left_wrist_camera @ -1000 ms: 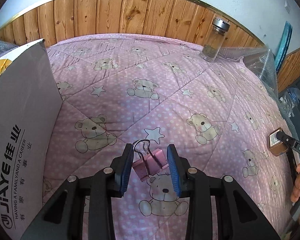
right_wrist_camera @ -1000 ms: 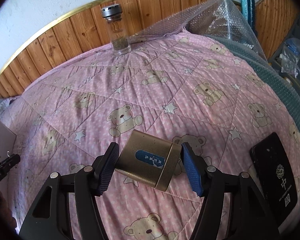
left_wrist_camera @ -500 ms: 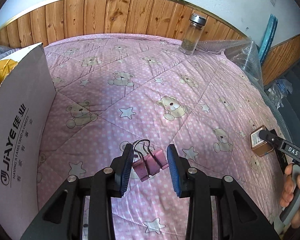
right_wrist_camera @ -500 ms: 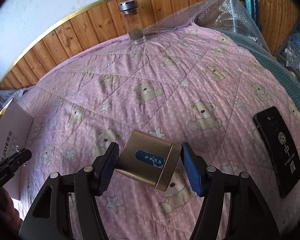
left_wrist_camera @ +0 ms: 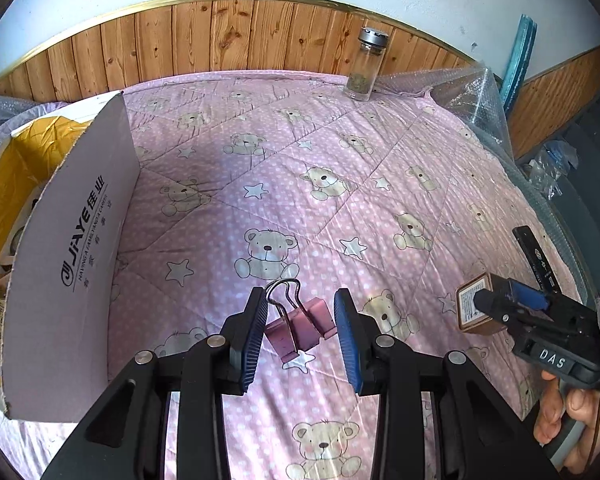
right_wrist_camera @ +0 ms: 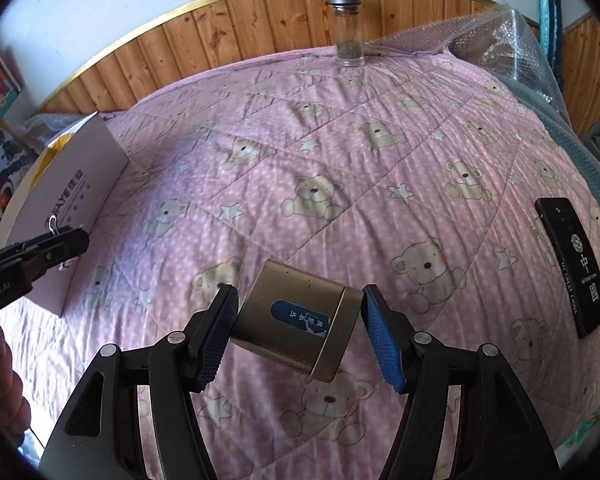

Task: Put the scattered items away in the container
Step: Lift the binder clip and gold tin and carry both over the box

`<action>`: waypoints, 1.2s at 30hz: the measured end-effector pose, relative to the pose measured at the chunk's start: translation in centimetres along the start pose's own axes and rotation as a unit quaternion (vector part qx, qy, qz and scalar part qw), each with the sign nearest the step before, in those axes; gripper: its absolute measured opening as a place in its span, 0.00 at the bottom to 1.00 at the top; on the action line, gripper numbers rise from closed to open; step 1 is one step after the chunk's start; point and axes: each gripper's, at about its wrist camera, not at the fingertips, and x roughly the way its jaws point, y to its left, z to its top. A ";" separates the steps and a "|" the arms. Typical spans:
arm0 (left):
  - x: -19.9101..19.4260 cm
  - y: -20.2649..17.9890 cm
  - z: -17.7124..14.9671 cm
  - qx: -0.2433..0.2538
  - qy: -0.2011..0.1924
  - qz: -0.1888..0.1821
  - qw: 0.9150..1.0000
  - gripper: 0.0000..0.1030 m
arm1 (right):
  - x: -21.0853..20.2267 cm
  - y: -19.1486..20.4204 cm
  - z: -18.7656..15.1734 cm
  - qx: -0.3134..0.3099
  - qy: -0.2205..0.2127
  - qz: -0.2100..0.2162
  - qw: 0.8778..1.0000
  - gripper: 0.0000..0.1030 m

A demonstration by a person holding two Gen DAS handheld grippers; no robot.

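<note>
The left gripper [left_wrist_camera: 300, 330] holds a pink binder clip [left_wrist_camera: 300, 326] between its blue-padded fingers [left_wrist_camera: 254, 336]; the clip's pink body spans the gap from pad to pad and its wire handles stick up and forward past the left fingertip, so the jaws are clamped on it. The clip hangs clear above the pink quilt [left_wrist_camera: 340, 152] printed with bears and stars. Off to the left stands the white cardboard box [left_wrist_camera: 76, 248], its near wall upright and its yellow inside showing over the rim; the clip is beside that wall, not over the opening. The right gripper [right_wrist_camera: 296, 326] grips a gold tin [right_wrist_camera: 296, 320] with a dark blue label, tilted so its lid end points down to the right; the left pad presses the tin's base and the right pad sits at the lid end. The tin is also raised off the quilt. In the left wrist view the same tin shows end-on at the right edge, with a hand [left_wrist_camera: 572, 420] on the handle below. A black case [right_wrist_camera: 572, 264] lies flat on the quilt to the right, well apart from the tin. A glass jar [left_wrist_camera: 364, 66] with a metal lid stands upright at the far edge, against the wooden panelling [left_wrist_camera: 220, 40].
</note>
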 end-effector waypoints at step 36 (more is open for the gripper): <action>-15.6 6.6 -3.7 -0.064 -0.097 -0.012 0.993 0.35 | -8.8 19.8 -0.1 -0.217 -0.045 0.129 0.966 0.64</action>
